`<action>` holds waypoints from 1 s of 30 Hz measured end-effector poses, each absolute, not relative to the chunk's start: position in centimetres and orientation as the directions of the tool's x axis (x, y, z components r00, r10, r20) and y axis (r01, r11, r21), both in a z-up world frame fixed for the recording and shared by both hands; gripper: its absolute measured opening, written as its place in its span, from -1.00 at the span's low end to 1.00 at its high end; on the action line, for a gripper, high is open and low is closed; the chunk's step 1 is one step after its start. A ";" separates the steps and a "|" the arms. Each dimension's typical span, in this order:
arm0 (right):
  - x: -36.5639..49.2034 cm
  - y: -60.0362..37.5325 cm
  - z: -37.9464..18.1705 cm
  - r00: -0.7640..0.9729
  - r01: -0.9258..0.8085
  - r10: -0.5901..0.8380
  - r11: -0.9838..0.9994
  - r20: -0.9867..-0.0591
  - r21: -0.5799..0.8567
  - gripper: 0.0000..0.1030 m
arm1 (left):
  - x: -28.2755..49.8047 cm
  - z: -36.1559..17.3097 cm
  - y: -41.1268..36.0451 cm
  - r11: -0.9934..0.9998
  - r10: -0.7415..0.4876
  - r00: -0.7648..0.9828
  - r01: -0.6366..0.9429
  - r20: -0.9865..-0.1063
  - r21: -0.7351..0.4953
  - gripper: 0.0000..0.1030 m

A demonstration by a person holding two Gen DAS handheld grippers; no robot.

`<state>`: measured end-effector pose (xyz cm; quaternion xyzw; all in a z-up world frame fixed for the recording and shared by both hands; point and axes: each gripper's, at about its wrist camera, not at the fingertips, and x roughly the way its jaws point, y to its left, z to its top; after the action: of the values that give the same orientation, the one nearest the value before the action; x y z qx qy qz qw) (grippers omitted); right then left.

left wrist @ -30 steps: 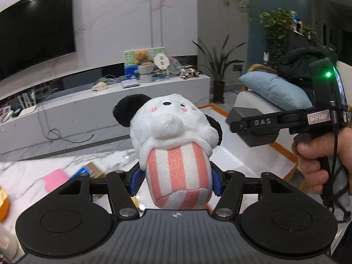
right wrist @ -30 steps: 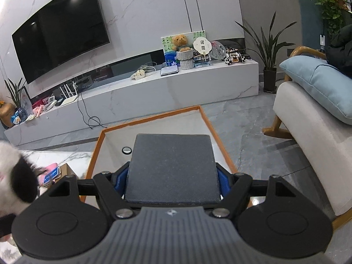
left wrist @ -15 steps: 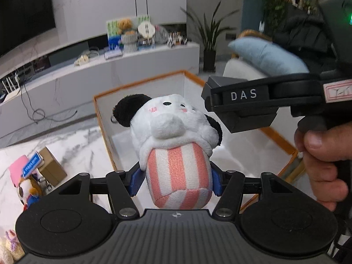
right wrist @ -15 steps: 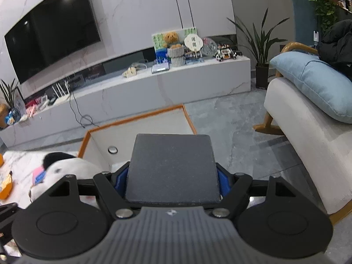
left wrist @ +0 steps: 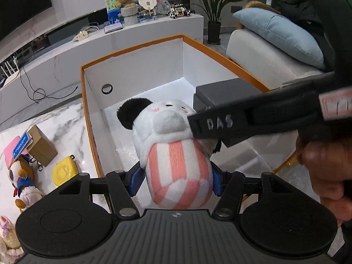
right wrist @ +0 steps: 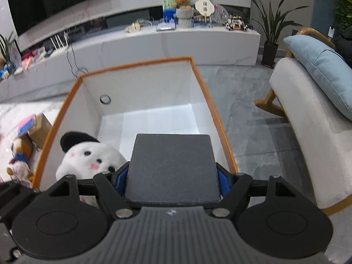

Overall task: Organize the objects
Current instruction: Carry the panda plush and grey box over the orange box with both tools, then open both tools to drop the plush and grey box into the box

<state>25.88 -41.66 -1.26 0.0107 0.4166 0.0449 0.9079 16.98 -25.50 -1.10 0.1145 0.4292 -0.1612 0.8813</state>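
Note:
My left gripper is shut on a white panda plush with black ears and a pink-striped belly, and holds it over the open white box with an orange rim. My right gripper is shut on a flat dark grey box and holds it over the same white box. The plush also shows in the right wrist view at the lower left. The right gripper and grey box cross in front of the plush in the left wrist view.
On the marble table left of the box lie a small brown carton, a yellow case, a pink card and other plush toys. A white armchair with a blue cushion stands to the right.
Both grippers have moved forward and down over the white box with their loads. The right gripper now crosses closely in front of the plush.

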 end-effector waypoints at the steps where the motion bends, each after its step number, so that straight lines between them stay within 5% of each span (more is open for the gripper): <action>1: 25.9 -41.5 -1.4 0.642 -0.079 0.084 0.996 -0.763 0.043 0.48 | 17.0 -1.1 -25.5 0.919 -0.185 0.574 0.388 -0.798 0.066 0.36; 19: 25.6 -40.7 -1.6 0.609 -0.102 0.052 0.995 -0.791 -0.013 0.51 | 17.5 -1.0 -25.1 0.915 -0.177 0.538 0.398 -0.824 0.064 0.42; 21: 25.6 -40.8 -1.4 0.611 -0.097 0.054 0.995 -0.789 -0.007 0.52 | 17.4 -0.9 -25.0 0.916 -0.191 0.539 0.398 -0.821 0.048 0.46; 23: 25.5 -41.0 -1.2 0.615 -0.097 0.066 0.995 -0.786 0.008 0.60 | 17.2 -0.6 -24.7 0.915 -0.223 0.541 0.402 -0.811 0.017 0.75; 30: 25.0 -40.9 0.0 0.656 -0.090 0.084 0.995 -0.750 0.033 0.62 | 16.5 0.7 -23.9 0.916 -0.247 0.586 0.401 -0.772 0.011 0.77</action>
<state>25.00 -40.93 -0.02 -0.0033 0.4119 0.0479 0.9100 16.47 -23.90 0.73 0.0925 0.4166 -0.1829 0.8857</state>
